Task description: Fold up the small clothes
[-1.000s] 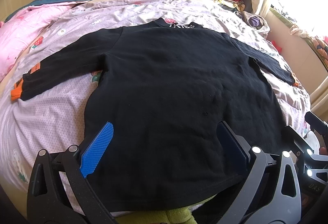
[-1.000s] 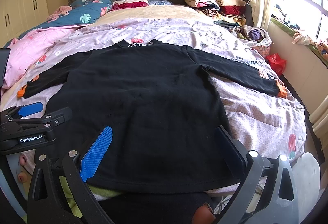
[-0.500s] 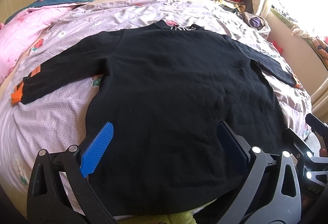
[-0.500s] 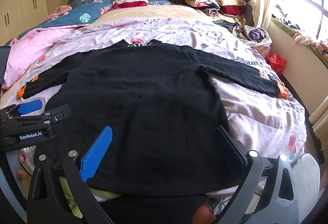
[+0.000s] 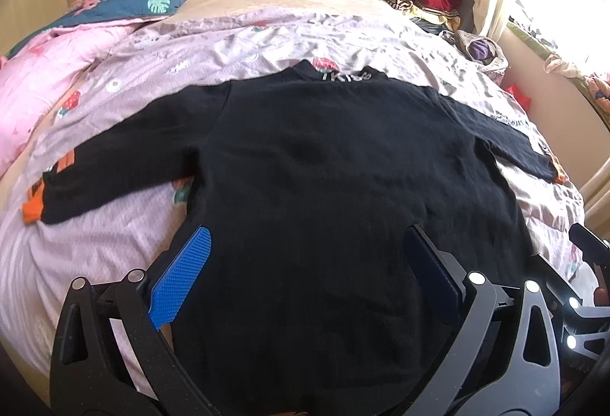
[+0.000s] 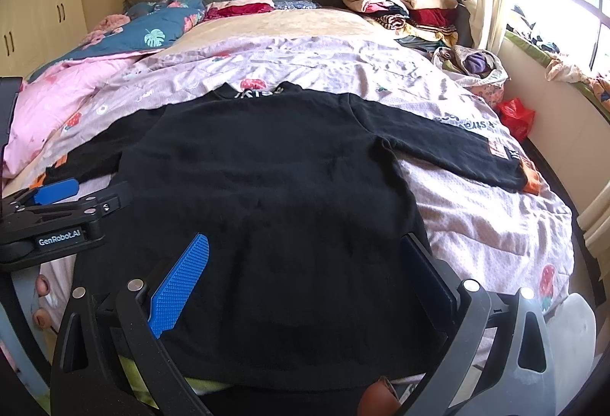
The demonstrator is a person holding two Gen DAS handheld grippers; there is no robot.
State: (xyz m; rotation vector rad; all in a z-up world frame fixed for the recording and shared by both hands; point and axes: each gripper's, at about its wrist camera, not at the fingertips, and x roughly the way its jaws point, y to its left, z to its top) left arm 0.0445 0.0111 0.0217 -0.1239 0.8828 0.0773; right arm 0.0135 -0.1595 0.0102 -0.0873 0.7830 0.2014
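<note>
The black sweater (image 5: 343, 210) lies flat on the bed (image 5: 114, 225), frame centre. My left gripper (image 5: 305, 279) and right gripper (image 6: 305, 279) hover released. Soft, limp fabric: I judge each cuff the best hold.

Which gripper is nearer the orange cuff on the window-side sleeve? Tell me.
Right. The right gripper hovers over the hem on the orange cuff side; the left gripper sits across the black shirt, farther away.
</note>
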